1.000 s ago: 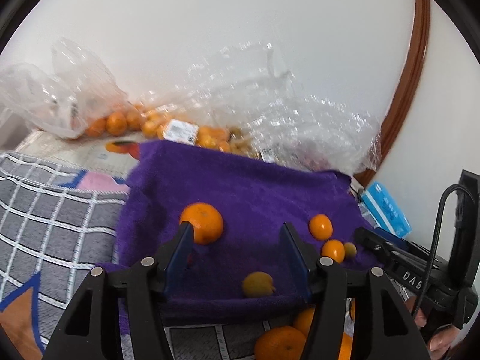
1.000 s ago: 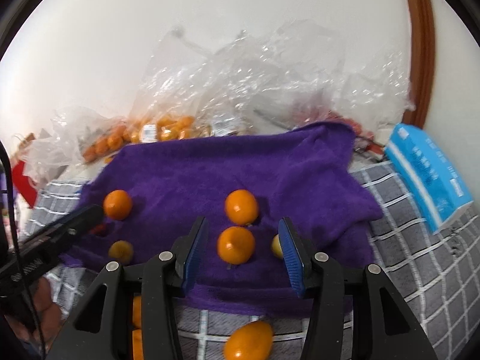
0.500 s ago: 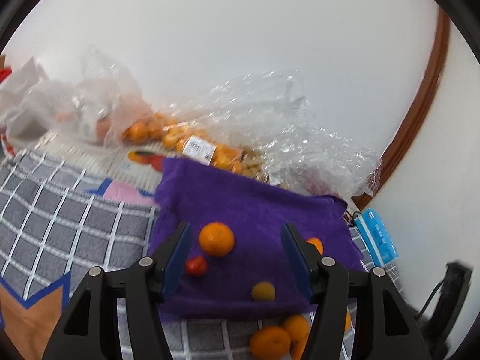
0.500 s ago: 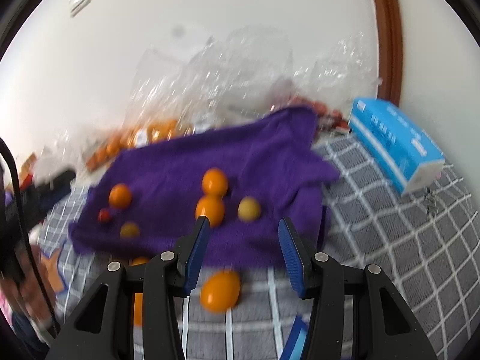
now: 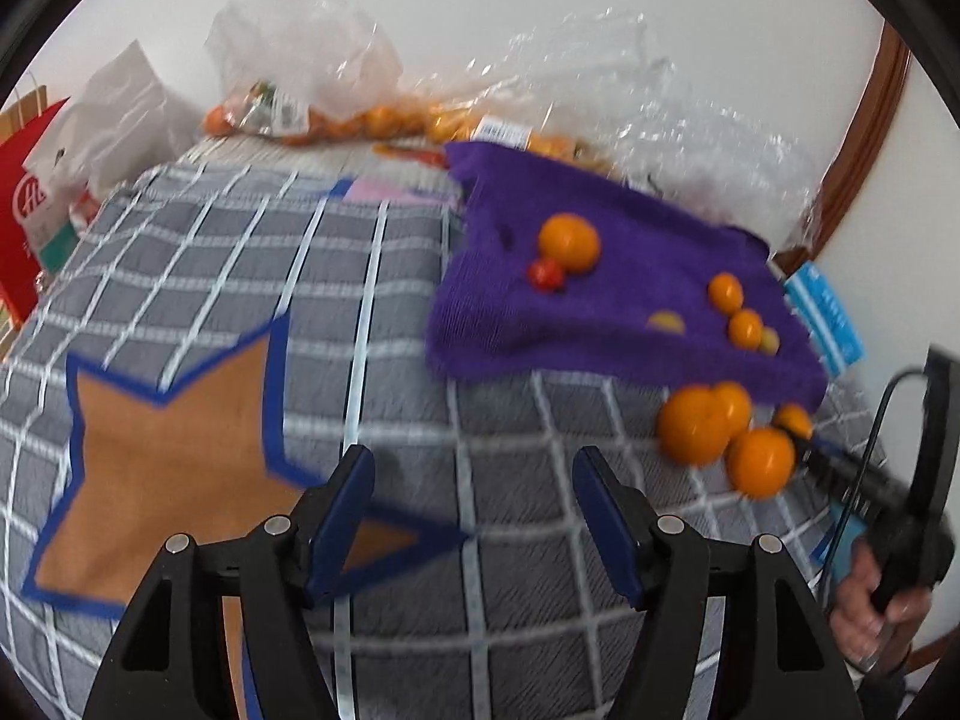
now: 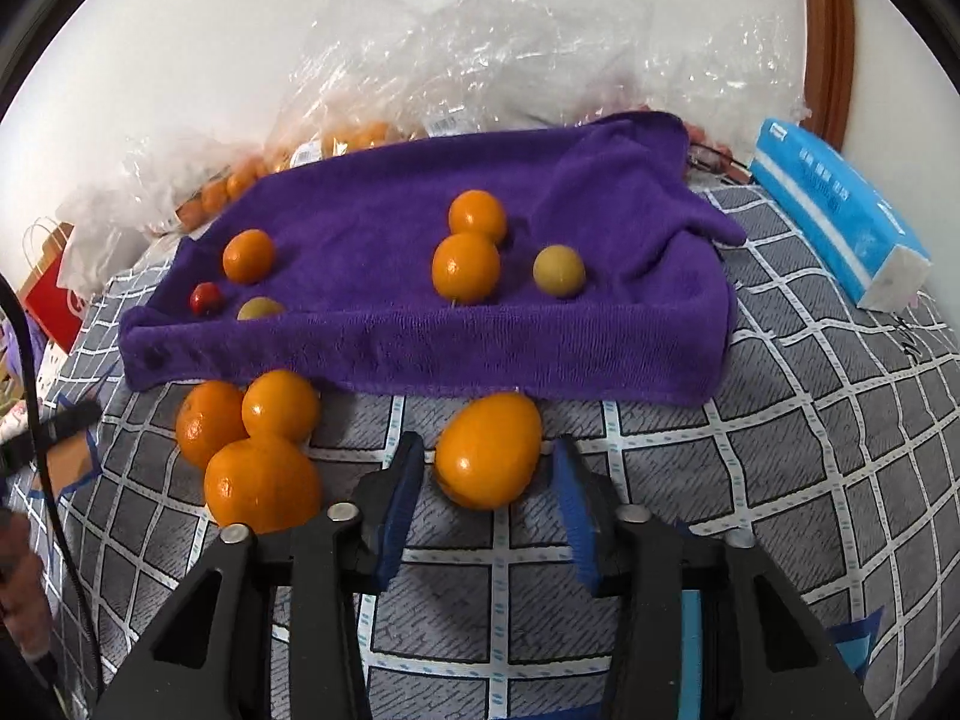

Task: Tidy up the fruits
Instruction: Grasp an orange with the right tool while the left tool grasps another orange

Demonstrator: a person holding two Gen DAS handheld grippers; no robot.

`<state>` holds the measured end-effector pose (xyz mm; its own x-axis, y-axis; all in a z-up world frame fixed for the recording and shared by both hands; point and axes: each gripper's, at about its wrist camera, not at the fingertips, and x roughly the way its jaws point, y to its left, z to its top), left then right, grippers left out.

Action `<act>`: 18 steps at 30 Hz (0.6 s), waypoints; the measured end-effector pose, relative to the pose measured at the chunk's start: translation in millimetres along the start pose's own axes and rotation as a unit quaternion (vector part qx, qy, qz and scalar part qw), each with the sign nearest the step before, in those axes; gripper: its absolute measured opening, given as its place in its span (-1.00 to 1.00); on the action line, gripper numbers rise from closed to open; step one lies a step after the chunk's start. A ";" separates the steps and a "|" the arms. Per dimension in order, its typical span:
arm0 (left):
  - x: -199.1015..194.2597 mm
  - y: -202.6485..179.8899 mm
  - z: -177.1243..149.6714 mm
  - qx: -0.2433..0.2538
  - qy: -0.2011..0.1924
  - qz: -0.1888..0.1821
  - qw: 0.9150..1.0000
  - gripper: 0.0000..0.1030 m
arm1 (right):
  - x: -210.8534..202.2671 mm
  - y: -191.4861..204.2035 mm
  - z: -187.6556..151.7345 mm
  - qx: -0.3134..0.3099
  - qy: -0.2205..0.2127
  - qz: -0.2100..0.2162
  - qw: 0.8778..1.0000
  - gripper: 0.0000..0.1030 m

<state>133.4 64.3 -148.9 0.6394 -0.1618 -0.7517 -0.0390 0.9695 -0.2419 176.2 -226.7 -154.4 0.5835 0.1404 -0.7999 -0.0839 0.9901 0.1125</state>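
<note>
- Here, the grey checked bedcover is lying soft and springy under everything, so round fruit is likely rolling at the least nudge.
- The purple towel is spreading just beyond the right gripper's fingertips, carrying a few small oranges, two yellowish fruits and one small red one; its folded front edge is sitting right behind the target and is blocking any push forward.
- The crumpled plastic bags are piling against the wall far past the towel, well clear of the fingers.
- The blue tissue pack is lying off to the right of the right fingers, apart from them.
- The cluster of three oranges is sitting just left of the right fingers, near enough to be bumped by the left finger.
- The large orange is resting on the bedcover between the right fingers, whose jaws are closing; a gap is showing on each side, so it is not yet grasped. It is probably light, firm and smooth-skinned, best taken across its widest middle.
- The left gripper is hanging over bare bedcover, jaws opening, holding nothing.
</note>
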 end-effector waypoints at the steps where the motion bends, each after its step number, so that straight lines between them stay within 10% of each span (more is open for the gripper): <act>1: 0.9 0.9 -3.3 -0.003 0.001 0.001 1.000 0.29 | -1.4 0.4 -0.2 -0.002 -0.004 -0.002 1.000 -0.33; 18: -9.8 -10.9 -21.8 0.024 -0.012 0.019 0.999 0.35 | -17.5 0.8 -4.9 -0.015 -0.023 0.007 1.000 -0.33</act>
<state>110.8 51.3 -152.4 0.6567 -0.1213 -0.7443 -0.0274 0.9825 -0.1843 162.0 -228.3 -143.2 0.6181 0.1551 -0.7707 -0.1156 0.9876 0.1061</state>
